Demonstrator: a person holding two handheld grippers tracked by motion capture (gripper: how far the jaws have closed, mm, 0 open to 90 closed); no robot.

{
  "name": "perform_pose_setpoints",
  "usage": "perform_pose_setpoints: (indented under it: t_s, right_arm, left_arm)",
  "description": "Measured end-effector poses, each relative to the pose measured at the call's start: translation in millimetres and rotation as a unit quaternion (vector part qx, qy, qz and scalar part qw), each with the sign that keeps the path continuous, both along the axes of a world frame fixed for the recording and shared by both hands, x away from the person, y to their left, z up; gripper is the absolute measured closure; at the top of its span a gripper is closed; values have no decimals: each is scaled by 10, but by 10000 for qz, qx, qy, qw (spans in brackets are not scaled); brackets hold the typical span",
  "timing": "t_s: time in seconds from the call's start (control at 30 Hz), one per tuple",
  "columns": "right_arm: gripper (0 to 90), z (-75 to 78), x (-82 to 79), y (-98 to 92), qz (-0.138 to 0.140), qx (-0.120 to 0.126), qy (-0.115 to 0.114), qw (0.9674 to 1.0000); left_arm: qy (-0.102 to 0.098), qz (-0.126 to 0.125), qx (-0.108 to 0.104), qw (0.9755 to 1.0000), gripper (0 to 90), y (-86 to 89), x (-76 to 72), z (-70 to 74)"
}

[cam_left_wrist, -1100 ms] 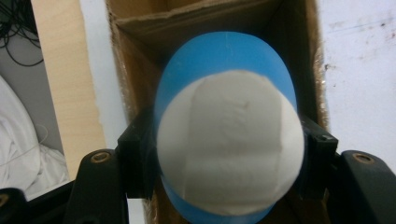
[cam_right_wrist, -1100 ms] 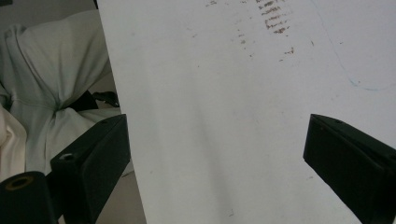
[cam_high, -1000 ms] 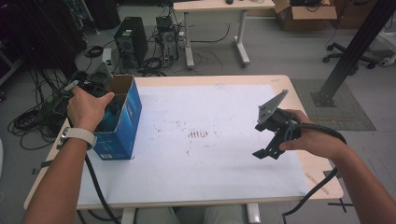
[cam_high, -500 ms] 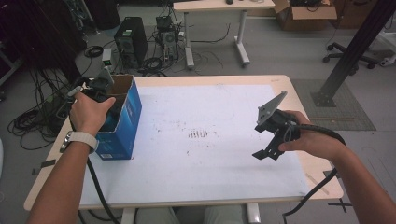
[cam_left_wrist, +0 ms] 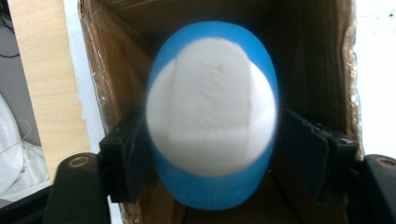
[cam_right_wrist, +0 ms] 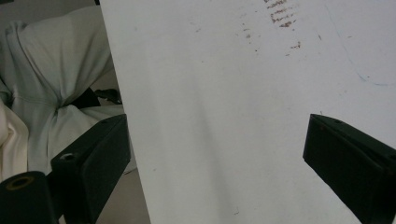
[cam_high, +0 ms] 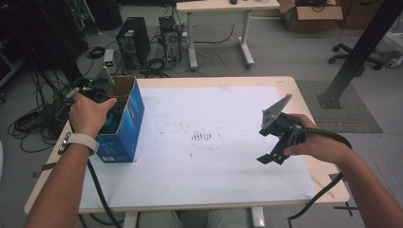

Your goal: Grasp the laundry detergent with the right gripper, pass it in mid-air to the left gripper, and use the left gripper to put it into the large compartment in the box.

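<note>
The left gripper, jaws just opening, brackets a blue-and-white bottle inside the cardboard box, centre frame. The bottle appears light, rigid and smooth, best gripped across its sides. The right gripper hangs open, empty.

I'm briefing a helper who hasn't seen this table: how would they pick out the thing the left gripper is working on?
Start at the white-topped table and go to the open blue cardboard box at its left edge. Inside it, between the left gripper and its just-opened jaws, sits a rounded blue object with a white face, the one smooth, curved thing among brown cardboard walls.
</note>
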State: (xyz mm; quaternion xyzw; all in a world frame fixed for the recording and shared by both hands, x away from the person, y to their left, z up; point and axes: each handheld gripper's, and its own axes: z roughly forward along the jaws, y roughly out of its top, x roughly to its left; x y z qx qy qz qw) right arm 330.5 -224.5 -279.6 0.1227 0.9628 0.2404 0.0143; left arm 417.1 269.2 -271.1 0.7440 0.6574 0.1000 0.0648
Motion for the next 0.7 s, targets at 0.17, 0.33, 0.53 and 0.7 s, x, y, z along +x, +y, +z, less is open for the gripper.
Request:
perform_pose_setpoints:
  t_s: [0.17,0.33,0.53,0.7]
  right_arm:
    - [77,8,-21,8,25,-7,-8,10000]
    - [79,26,-51,4,42,13,-32,10000]
    - [81,57,-96,-14,43,16,-64,10000]
    - [83,97,-136,-18,50,28,-95,9999]
  left_arm:
    - [-93,5,12,10000,234,-3,-36,106]
    - [-116,-17,18,9999,219,-25,-69,206]
    - [-95,-52,76,9999,208,-49,-120,320]
    - [-98,-131,8,9999,202,-88,-181,458]
